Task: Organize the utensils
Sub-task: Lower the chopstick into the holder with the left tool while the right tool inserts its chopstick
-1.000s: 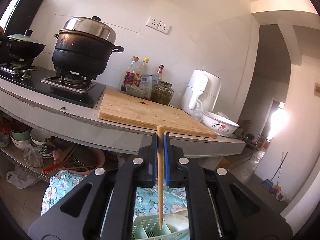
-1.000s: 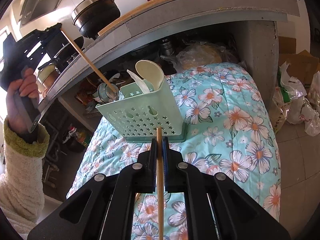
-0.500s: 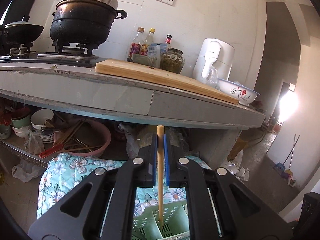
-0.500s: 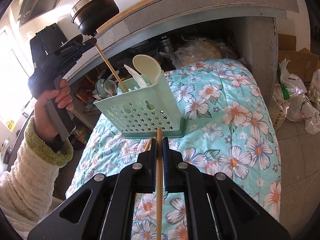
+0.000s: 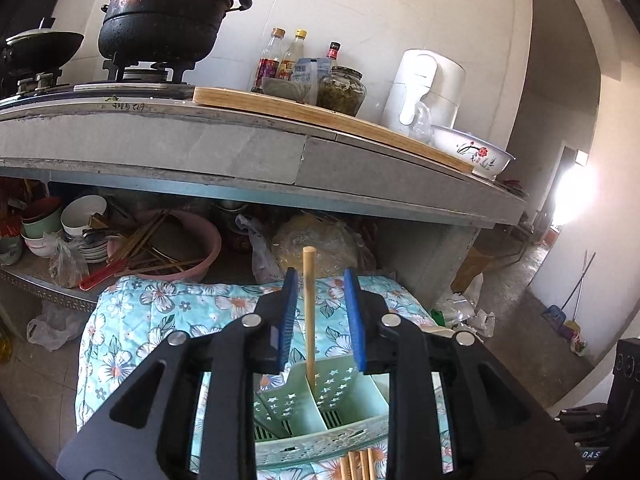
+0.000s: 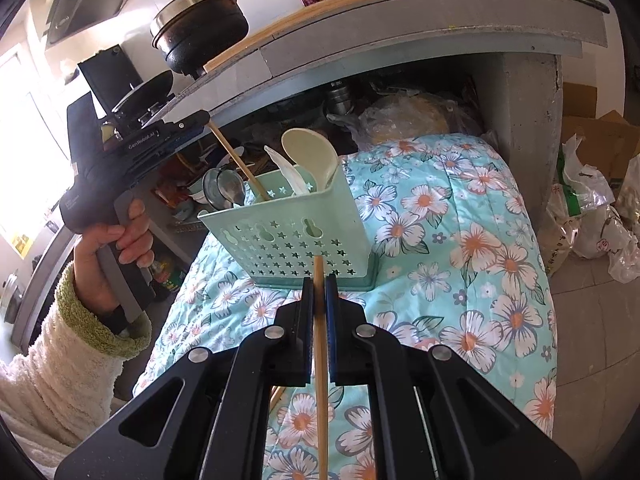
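A floral quilt (image 6: 472,240) covers the low surface in front of the kitchen bench (image 5: 240,148), giving a soft base for sorting. On it stands the green utensil caddy (image 6: 296,236), upright, its pierced wall facing the right wrist camera; a pale spoon (image 6: 310,156) already leans in its far compartment, so each kind of utensil seems to get its own slot.

The left gripper (image 5: 320,280) hangs over the caddy, and its jaws have just been opening. One chopstick (image 5: 309,316) stands between the blue pads, touching neither, its lower end inside a compartment by a divider. By my reading this is the release.

The right gripper (image 6: 319,280) waits just beside the caddy's near wall, jaws clamped on a second chopstick (image 6: 320,360), probably next to go in. More chopsticks (image 5: 356,464) lie on the quilt by the caddy.
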`<state>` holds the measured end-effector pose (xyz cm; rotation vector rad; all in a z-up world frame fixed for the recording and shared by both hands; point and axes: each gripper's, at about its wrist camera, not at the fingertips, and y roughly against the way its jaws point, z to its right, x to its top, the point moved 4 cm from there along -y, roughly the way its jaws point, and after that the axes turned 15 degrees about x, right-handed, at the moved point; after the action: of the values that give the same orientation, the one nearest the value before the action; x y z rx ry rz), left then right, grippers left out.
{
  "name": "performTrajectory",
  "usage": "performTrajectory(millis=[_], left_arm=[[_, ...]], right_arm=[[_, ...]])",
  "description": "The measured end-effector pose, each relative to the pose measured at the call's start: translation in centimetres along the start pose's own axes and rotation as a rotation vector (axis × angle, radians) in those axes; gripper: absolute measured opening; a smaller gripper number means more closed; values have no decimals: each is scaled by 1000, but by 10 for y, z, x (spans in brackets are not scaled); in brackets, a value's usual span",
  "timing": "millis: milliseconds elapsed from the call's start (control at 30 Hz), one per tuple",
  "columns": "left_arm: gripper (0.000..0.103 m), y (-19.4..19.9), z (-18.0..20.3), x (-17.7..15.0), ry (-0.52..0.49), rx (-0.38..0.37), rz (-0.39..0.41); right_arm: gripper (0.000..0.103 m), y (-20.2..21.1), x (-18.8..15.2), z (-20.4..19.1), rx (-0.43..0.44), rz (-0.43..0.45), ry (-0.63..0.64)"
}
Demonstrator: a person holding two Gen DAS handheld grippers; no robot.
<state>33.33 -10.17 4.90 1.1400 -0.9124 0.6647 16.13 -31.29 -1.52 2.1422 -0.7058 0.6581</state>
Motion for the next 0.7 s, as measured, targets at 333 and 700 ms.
performTrajectory(millis=[333, 700], left_arm=[[28, 61, -26, -16, 13, 4, 50], [29, 118, -76, -91, 71, 70, -13]], right_arm=[[6, 26, 81, -56, 63, 135, 168], [6, 22, 184, -92, 186, 260, 209]])
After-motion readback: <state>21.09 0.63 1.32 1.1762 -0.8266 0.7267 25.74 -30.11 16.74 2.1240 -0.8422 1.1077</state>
